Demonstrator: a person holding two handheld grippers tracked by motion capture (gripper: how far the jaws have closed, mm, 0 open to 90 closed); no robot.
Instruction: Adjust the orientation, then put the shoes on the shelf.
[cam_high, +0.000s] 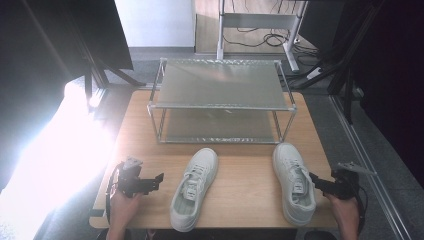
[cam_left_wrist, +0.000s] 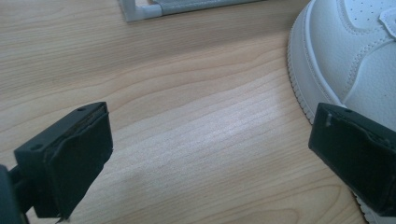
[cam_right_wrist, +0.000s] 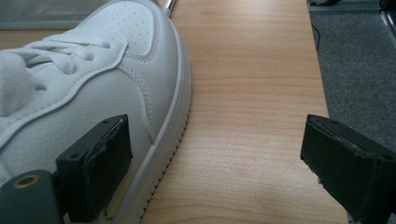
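A wooden worktop (cam_high: 235, 155) carried one two-tier metal rack (cam_high: 220, 100) at the back and two white sneakers in front: the left sneaker (cam_high: 195, 187) and the right sneaker (cam_high: 293, 182). The left claw (cam_high: 159, 179) and right claw (cam_high: 314, 178) each gaped wide, empty. The right claw sat close against its shoe's side, so a careless closing could likely shove the shoe rather than grip it.

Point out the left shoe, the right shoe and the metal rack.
left shoe (cam_high: 196, 187): high view, on its laces, mid-shoe.
right shoe (cam_high: 292, 177): high view, on its laced upper.
metal rack (cam_high: 220, 85): high view, on the middle of its top shelf.
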